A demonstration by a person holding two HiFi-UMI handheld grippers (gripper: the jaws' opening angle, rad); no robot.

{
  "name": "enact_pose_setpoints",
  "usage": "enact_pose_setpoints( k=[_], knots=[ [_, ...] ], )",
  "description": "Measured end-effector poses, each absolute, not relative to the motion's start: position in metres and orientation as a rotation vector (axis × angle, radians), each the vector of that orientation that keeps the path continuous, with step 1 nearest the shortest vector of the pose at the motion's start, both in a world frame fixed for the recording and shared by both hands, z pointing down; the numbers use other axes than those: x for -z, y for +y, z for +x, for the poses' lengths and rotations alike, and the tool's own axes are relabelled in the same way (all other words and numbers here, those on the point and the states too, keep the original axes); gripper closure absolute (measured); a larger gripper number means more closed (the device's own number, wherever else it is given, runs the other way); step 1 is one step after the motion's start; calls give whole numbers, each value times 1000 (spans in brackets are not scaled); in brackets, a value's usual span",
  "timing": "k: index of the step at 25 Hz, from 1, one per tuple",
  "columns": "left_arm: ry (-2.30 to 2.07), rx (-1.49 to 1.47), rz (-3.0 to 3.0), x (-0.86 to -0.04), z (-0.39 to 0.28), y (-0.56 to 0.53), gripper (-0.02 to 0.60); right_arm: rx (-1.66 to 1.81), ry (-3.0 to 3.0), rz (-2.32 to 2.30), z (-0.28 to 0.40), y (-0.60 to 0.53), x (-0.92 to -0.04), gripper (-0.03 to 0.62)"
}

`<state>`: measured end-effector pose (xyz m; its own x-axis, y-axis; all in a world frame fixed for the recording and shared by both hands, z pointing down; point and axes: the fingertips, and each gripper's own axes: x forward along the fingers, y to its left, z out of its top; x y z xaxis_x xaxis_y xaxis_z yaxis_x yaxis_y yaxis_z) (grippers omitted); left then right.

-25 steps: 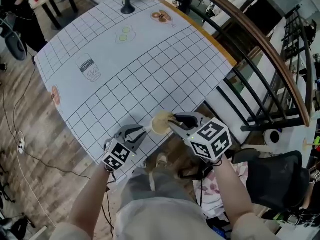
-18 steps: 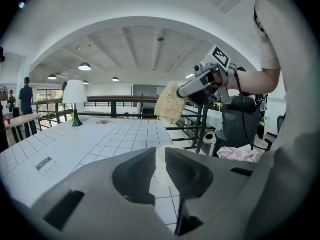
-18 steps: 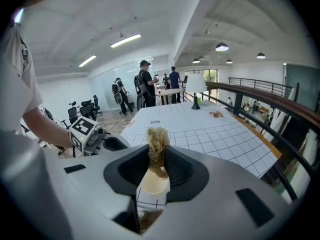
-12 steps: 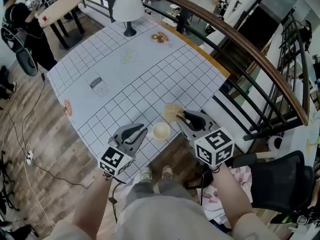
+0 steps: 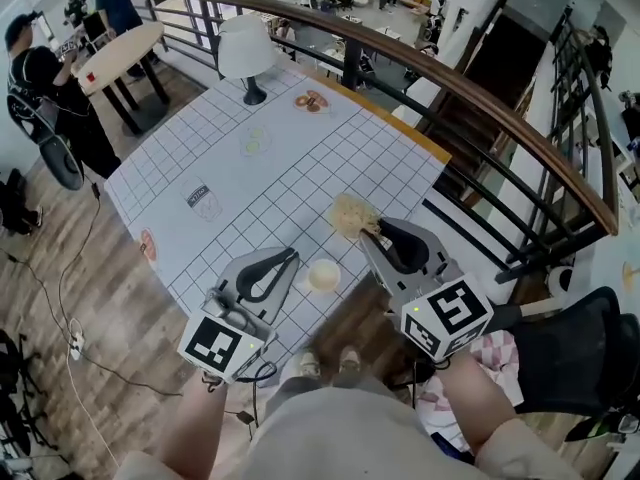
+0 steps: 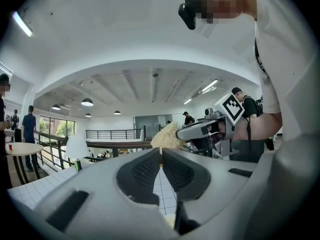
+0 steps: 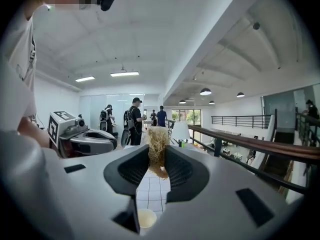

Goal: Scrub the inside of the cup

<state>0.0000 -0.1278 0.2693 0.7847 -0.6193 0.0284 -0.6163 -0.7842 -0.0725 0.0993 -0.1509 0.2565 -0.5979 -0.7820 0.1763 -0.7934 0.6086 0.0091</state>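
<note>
Cup (image 5: 323,274) stands upright on the gridded table (image 5: 230,158) near its front edge, open mouth up, nothing touching it; it lies between the two grippers and below them. A second ago the fibrous scrubber (image 5: 350,213) sat at the cup's mouth; now it is lifted clear, up and to the right of the cup. Right gripper (image 5: 368,233) pinches the scrubber, jaws pressed on its lower part and the tuft sticking out past the tips (image 7: 157,144); same grip as before. Left gripper (image 5: 292,256) was beside the cup with jaws spread; its jaws have just been closing and now stand all but together, only a thin slit, nothing between them (image 6: 161,151). Both grippers sit higher and further off the table than a second ago. White lamp (image 5: 246,48) at the table's far end; curved railing (image 5: 480,98) to the right.
</note>
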Motion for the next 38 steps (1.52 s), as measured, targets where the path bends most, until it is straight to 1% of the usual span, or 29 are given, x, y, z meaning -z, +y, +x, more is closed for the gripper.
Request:
enact_pose_setpoints(
  k=[5,7,10,13,21,28,38],
  knots=[
    [1049,6,-2857,-222,-4,-117,560,-22,-2751,1365,100,-132,-212,500],
    [1108,21,-2808,-212,-8,-113,563,35,-2757,1409,104,-124,-198,500],
    [1182,136,-2687,-212,-14,-107,566,128,-2748,1466,108,-115,-180,500],
    [1183,131,-2716,-219,-15,-96,566,154,-2760,1489,110,-105,-171,500],
    [1134,47,-2754,-227,-10,-81,566,289,-2685,1509,110,-79,-185,500],
    [1116,141,-2790,-254,-3,-71,568,194,-2677,1514,111,-66,-208,500],
    [1148,134,-2807,-254,-6,-78,568,151,-2668,1480,112,-71,-216,500]
  ],
)
